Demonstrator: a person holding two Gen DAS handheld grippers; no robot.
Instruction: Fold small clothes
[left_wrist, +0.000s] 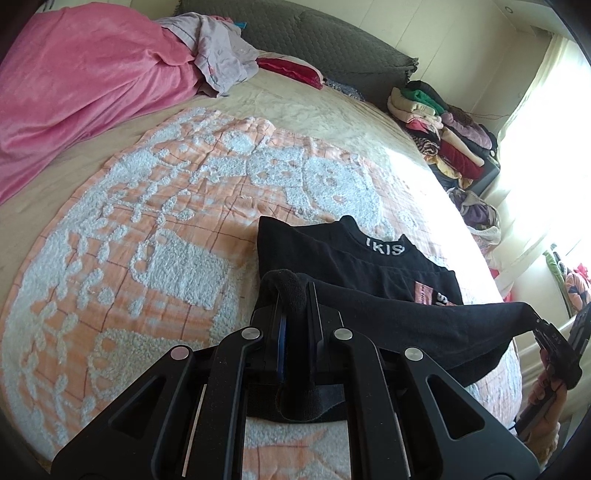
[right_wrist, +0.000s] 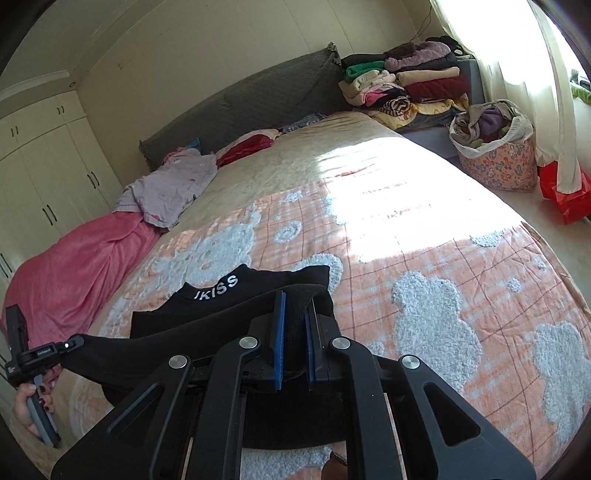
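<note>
A small black top (left_wrist: 354, 266) with white lettering on its collar lies on the orange and white patterned blanket (left_wrist: 147, 229). Its near hem is lifted off the bed and stretched between both grippers. My left gripper (left_wrist: 293, 295) is shut on one bottom corner of the top, the cloth bunched between its pads. My right gripper (right_wrist: 295, 306) is shut on the other corner, and shows at the right edge of the left wrist view (left_wrist: 539, 325). In the right wrist view the black top (right_wrist: 221, 299) reaches left to the left gripper (right_wrist: 75, 341), held by a hand (right_wrist: 26, 410).
A pink blanket (left_wrist: 74, 85) and a lilac garment (left_wrist: 221, 55) lie at the far side of the bed. Folded clothes (right_wrist: 406, 85) are stacked by the grey headboard (right_wrist: 240, 107). A patterned basket (right_wrist: 498, 158) of clothes and a red bag (right_wrist: 565, 195) stand by the window.
</note>
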